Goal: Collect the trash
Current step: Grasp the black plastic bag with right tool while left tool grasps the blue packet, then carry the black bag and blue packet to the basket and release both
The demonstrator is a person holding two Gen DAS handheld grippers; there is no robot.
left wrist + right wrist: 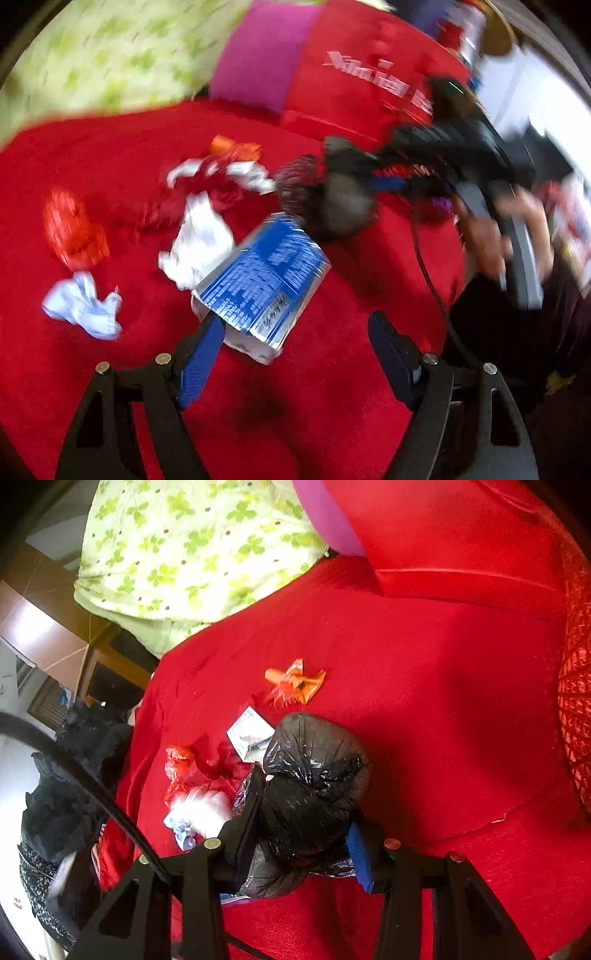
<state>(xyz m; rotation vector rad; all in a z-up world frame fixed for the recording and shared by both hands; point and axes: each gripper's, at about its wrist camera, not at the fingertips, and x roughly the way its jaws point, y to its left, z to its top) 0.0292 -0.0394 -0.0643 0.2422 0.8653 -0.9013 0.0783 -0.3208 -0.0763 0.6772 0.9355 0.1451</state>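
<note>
Your right gripper (306,834) is clamped on the black bag (314,775); left gripper (295,354), fingers apart (blurred), brackets the blue wrapper (258,284) mid-bed: close gently.

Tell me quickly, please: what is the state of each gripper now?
Left gripper: open, holding nothing; the blue-and-silver wrapper lies against its left finger.
Right gripper: shut on the black plastic bag.

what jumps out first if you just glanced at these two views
The red blanket fills both views, littered with trash. In the right view the right tool is clamped on a black bag. In the left view a blue wrapper lies by the open left tool, beside white tissue.
</note>
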